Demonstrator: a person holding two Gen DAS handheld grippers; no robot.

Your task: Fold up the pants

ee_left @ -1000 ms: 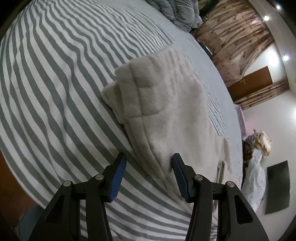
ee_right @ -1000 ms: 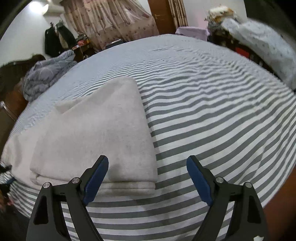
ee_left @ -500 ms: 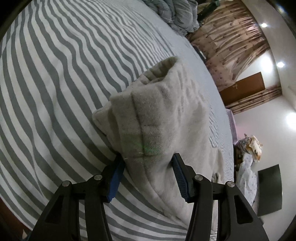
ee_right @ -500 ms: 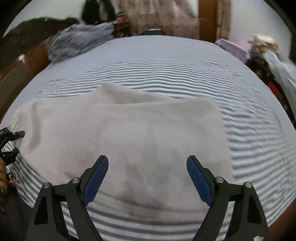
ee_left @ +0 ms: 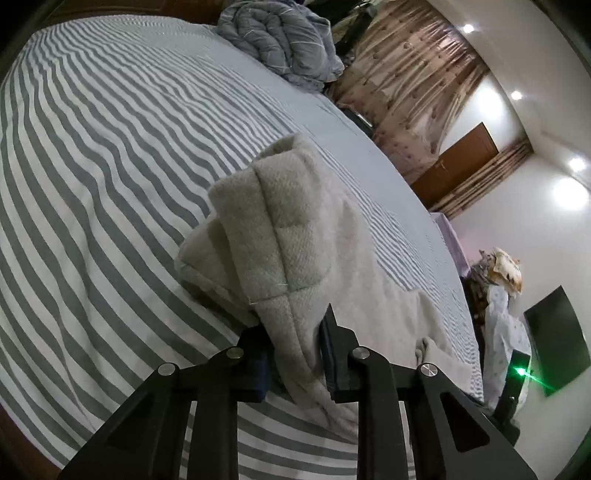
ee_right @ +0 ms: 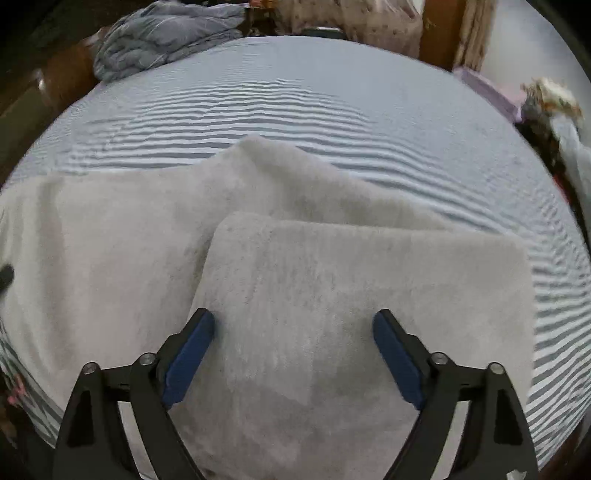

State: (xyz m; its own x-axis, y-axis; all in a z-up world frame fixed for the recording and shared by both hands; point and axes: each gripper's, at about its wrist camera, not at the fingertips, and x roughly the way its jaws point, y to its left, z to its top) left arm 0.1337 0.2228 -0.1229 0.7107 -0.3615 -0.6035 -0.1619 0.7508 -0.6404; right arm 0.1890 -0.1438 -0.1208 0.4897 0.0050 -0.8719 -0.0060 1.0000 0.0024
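Counts, both views:
- 1 pair of pants [ee_left: 295, 236], cream fleece, on the bed; the right wrist view shows 2 layers, one folded panel on top of the other.
- 1 striped bedsheet [ee_left: 92, 166], grey/white.
- 1 bundled grey duvet [ee_left: 280, 40] at the far end.
- 2 grippers: left gripper [ee_left: 295, 339], right gripper [ee_right: 295, 354]; 2 blue-padded fingers each.
- 4 ceiling spotlights [ee_left: 468, 28] lit.
- 1 wooden door [ee_left: 458, 166].
- 1 dark wall screen [ee_left: 554, 339].
- 1 green light spot [ee_left: 521, 371].
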